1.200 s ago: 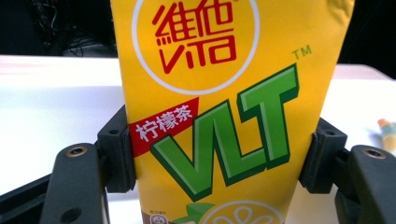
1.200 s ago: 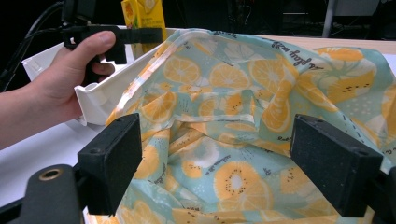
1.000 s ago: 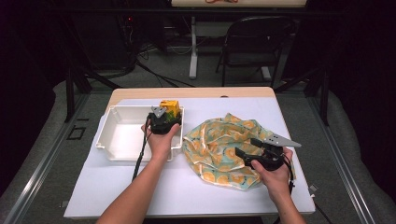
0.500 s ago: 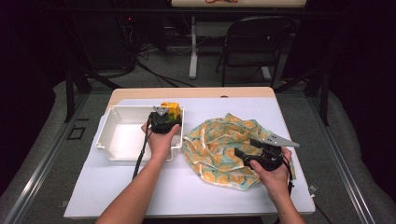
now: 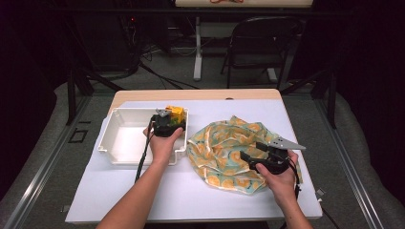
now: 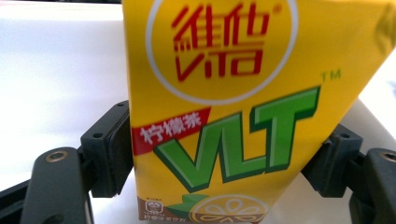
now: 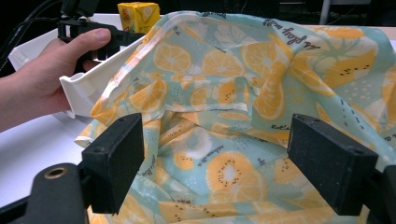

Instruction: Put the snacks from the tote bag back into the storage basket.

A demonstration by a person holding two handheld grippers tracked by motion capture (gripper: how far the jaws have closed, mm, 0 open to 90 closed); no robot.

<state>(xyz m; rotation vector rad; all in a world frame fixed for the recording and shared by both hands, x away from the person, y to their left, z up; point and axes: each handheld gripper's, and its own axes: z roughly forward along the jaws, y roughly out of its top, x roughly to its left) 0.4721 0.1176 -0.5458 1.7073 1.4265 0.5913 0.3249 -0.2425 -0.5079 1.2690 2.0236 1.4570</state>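
The counter (image 5: 200, 195) has a white sheet over it, with a dark room and a folding chair (image 5: 260, 43) behind. The left tongs (image 5: 168, 125) have just been opening around the yellow drink box (image 5: 175, 114) standing in the white tray (image 5: 119, 138)'s far corner. The right tongs (image 5: 253, 157) are spread wide over the orange-print cloth (image 5: 224, 143), pinching nothing.

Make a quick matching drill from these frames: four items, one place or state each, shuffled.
Items:
1. yellow drink carton
2. white bin
3. citrus-print cloth
4. right gripper

States:
A. crumpled on the table, right of the bin
B. jaws open, over the cloth
C. between the left gripper's jaws, which have just been opening
D. on the table's left part, carton at its far right corner

Pairs: 1-C, 2-D, 3-A, 4-B
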